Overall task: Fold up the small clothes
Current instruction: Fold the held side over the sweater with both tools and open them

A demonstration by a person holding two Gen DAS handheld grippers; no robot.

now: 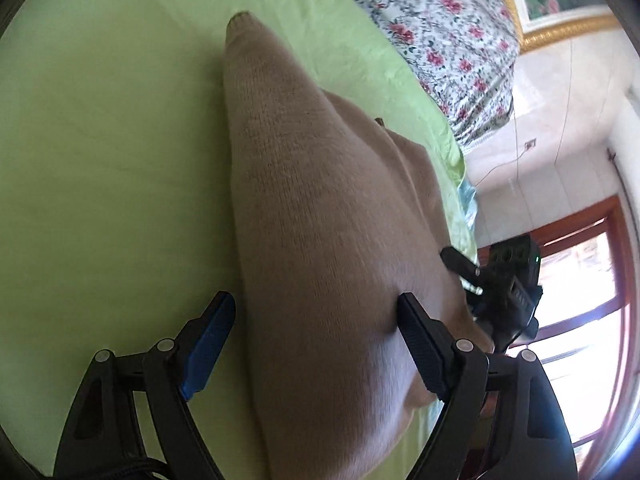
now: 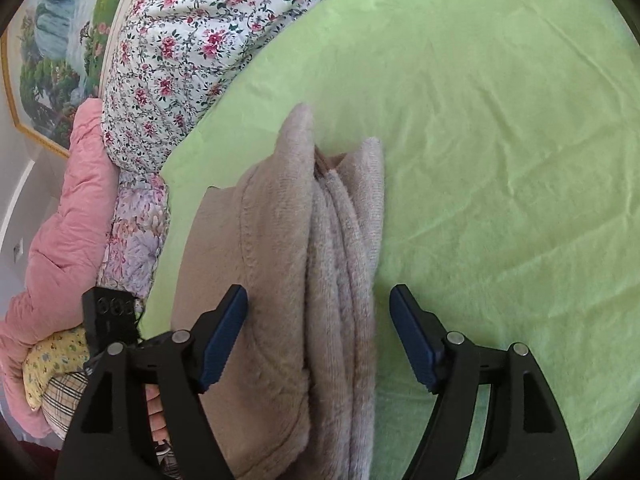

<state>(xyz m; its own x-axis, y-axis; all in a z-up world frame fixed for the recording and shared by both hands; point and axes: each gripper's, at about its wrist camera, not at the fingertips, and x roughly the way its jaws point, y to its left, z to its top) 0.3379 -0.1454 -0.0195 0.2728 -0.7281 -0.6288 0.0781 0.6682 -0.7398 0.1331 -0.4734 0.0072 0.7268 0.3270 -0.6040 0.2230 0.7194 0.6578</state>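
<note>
A beige knit garment (image 1: 320,208) lies on a light green bed sheet (image 1: 100,160). My left gripper (image 1: 316,320) is open, its jaws wide apart on either side of the garment's near part. In the right wrist view the same garment (image 2: 288,264) shows several folded layers stacked side by side. My right gripper (image 2: 318,320) is open, its jaws standing wide on both sides of the folded edge. The right gripper's body (image 1: 508,284) shows at the garment's right edge in the left wrist view. The left gripper's body (image 2: 110,320) shows at the left in the right wrist view.
A floral quilt (image 2: 192,40) lies bunched at the head of the bed, with a pink duvet (image 2: 64,220) and small pillows (image 2: 52,368) beside it. A framed painting (image 2: 52,52) hangs on the wall. A window with a red-brown frame (image 1: 592,300) stands past the bed's edge.
</note>
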